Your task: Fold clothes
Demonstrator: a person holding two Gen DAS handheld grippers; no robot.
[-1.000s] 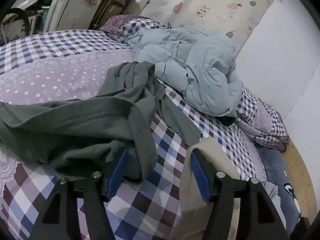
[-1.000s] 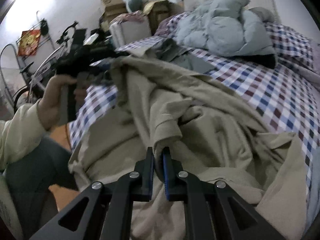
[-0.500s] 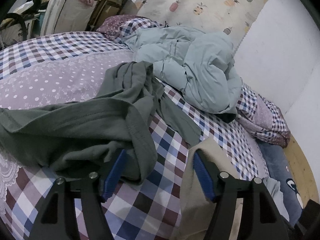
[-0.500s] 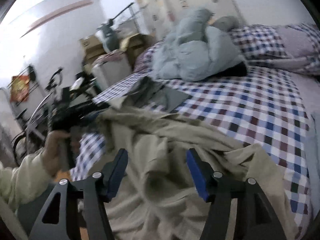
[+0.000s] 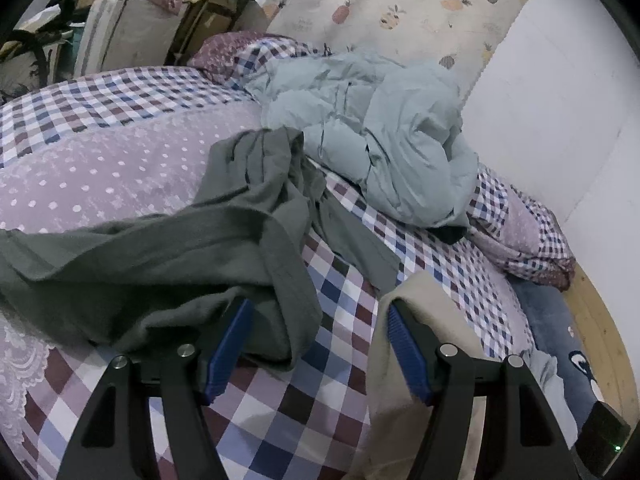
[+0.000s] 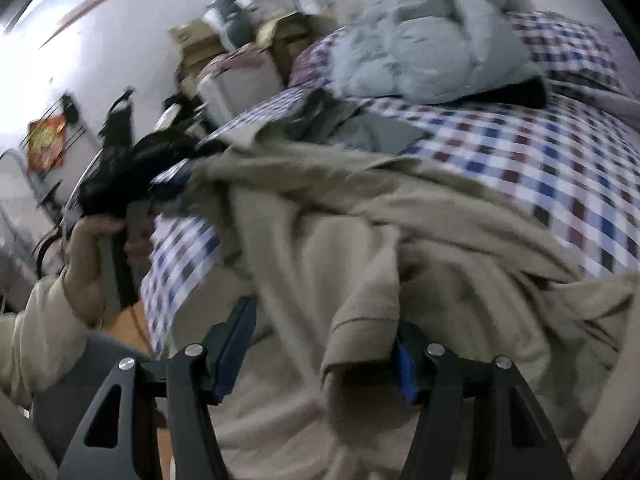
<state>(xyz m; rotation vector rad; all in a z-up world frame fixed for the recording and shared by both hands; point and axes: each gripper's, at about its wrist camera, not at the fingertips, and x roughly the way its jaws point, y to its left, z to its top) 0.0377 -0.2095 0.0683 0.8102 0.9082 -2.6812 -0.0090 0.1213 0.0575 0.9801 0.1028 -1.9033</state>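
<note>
A beige garment lies rumpled on the checked bed sheet. My right gripper stands open over it, and a beige sleeve cuff hangs between the jaws against the right pad, unpinched. My left gripper is open too; a beige edge drapes over the outside of its right finger. In the right wrist view a hand holds the left gripper at the garment's far edge. A grey-green garment lies crumpled by the left finger. A pale blue padded jacket is heaped further back.
Boxes and bags are stacked beyond the bed's far side. A pineapple-print cloth hangs on the wall. A checked pillow and a dark blue cushion lie at the right edge, beside a wooden bed rim.
My right gripper let go of the beige fold it pinched and opened wide, then swung a little over the garment. The left gripper has hardly moved.
</note>
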